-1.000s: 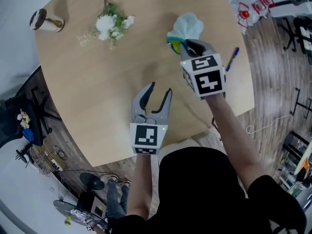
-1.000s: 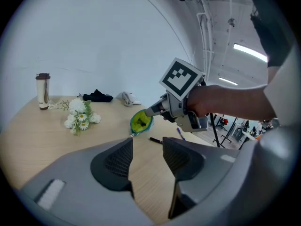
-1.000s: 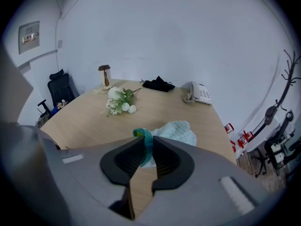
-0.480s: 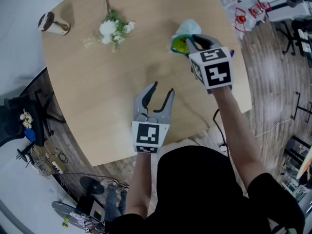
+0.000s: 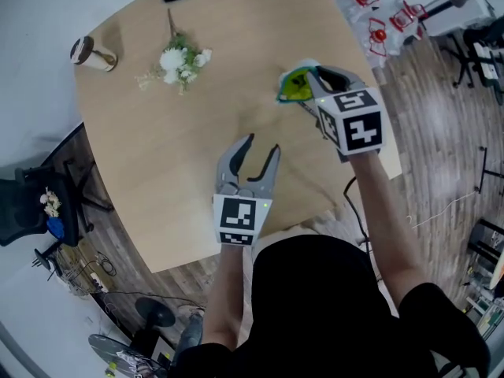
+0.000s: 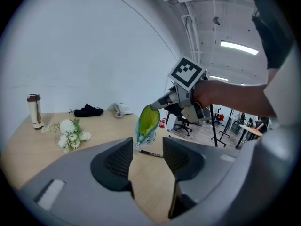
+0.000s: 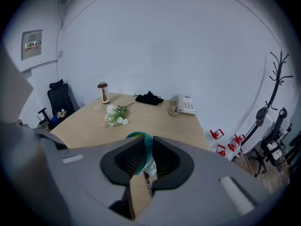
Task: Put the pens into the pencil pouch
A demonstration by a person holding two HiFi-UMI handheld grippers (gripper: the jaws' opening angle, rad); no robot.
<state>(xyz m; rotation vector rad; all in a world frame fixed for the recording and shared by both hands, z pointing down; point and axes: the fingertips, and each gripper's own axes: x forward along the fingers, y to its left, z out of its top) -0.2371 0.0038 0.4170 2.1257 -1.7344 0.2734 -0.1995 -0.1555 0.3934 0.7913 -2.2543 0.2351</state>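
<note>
The pencil pouch (image 5: 296, 85) hangs in the air over the table (image 5: 173, 156), at about 1 o'clock from my left gripper (image 5: 257, 144). My right gripper (image 5: 319, 75) has it by the rim. The jaws are nearly together, with only the thin blue-green edge squeezed between them. My left gripper is wide open and holds nothing.

One pen (image 6: 150, 153) lies flat on the table just under the pouch. It is not inside yet. I see no other pen.

What could go wrong? I only pinch a small bit of soft cloth, so the pouch could slip out. It is floppy too, so its mouth could fold shut before a pen goes in. The pen is thin and round and the table is smooth wood, so a bump could send it rolling. It looks close to the table's edge.

The pouch is bright green inside and pale outside. At 11 o'clock lie soft white flowers (image 5: 177, 61).
</note>
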